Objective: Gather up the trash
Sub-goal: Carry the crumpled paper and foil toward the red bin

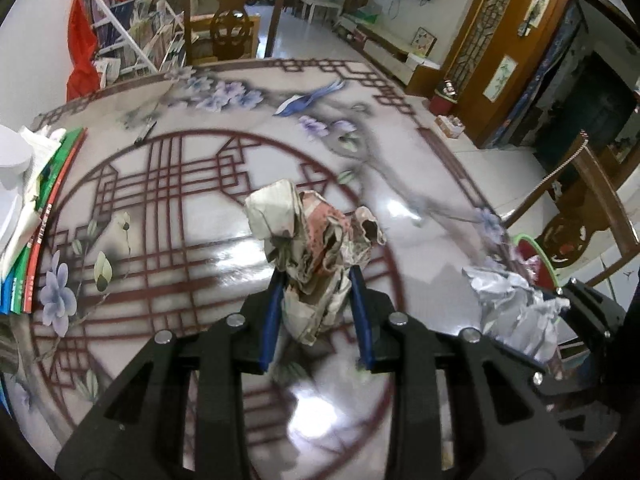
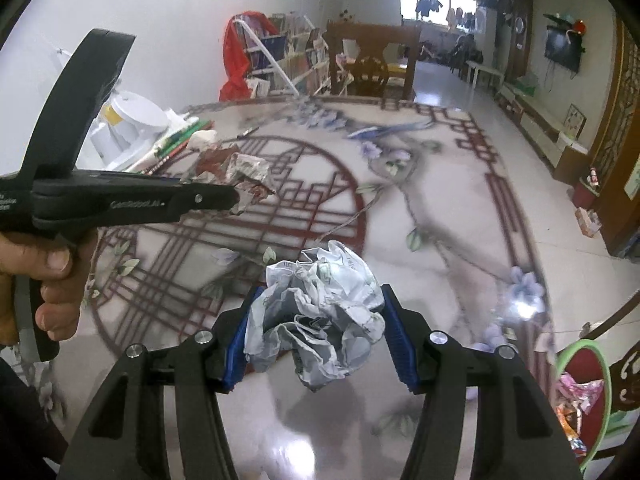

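My left gripper (image 1: 316, 280) is shut on a crumpled beige and pink paper wad (image 1: 312, 240) and holds it above the patterned table (image 1: 160, 200). It also shows from the side in the right wrist view (image 2: 236, 200), with the same wad (image 2: 240, 172) in its tips. My right gripper (image 2: 320, 312) is shut on a crumpled white printed paper ball (image 2: 320, 312), which shows at the right of the left wrist view (image 1: 516, 312). A red bin with a green rim (image 2: 584, 392), holding colourful wrappers, stands off the table's right edge; it also shows in the left wrist view (image 1: 536, 256).
A stack of books (image 1: 36, 216) and white boxes (image 2: 128, 124) sit at the table's left edge. A pen (image 2: 248, 133) lies at the far side. Wooden chairs (image 1: 224, 24) stand at the far end and at the right (image 1: 580, 216). A book rack (image 2: 280, 60) stands by the wall.
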Demonstrator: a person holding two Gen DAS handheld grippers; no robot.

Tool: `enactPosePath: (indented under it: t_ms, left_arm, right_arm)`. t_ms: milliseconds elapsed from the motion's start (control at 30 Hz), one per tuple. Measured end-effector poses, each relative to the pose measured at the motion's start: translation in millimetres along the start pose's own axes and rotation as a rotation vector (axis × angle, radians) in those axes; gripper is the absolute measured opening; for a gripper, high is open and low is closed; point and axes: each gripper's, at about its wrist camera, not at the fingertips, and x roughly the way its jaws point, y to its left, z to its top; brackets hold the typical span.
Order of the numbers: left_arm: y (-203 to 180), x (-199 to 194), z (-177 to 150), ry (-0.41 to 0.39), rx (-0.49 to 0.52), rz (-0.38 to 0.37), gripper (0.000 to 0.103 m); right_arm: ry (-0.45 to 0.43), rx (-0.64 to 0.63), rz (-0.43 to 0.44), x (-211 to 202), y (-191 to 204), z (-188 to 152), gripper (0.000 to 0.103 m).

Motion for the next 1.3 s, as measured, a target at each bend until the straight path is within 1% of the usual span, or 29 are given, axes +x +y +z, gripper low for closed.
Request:
enactPosePath:
  t_ms: [200, 400, 467, 500, 767, 967, 1133, 1300]
  left_arm:
    - [-32.5, -25.1, -4.6, -0.016, 0.027, -0.031, 0.03]
    - [-83.4, -42.1, -5.1, -0.031, 0.073, -0.089, 0.03]
    - [-103.8, -42.7, -4.0, -0.034, 0.093, -0.113, 0.03]
    - [-118.0, -41.4, -2.9, -0.033, 0.105, -0.133, 0.03]
    - [-219.0, -17.0, 5.1, -0.009, 0.203, -0.249, 0.031]
    - [-281.9, 2.9, 7.4, 0.022, 0.259, -0.324, 0.031]
    - [-323.4, 21.8, 3.4, 0.059, 0.296, -0.374, 0.031]
    - [-357.5, 45.5, -3.2, 0.107, 0.324, -0.428, 0.031]
  right_arm:
    - [-0.047, 0.015, -0.03, -42.7, -17.7, -4.0, 0.056]
    - [-0.084, 0.073, -0.068, -83.6, -54.7, -13.0, 0.056]
    - [-0.099, 0.102, -0.092, -99.3, -74.8, -18.5, 0.056]
    - [-0.102, 0.109, -0.102, -103.7, -80.8, -20.1, 0.056]
    - [-0.139, 0.21, -0.221, -156.4, -165.2, -44.4, 0.056]
    - [-0.156, 0.282, -0.292, -187.2, -221.2, -68.2, 0.056]
    - [-0.159, 0.351, -0.33, -200.0, -265.5, -87.0, 0.056]
    - [-0.153, 0.44, -0.349, -201.7, -308.6, -107.2, 0.056]
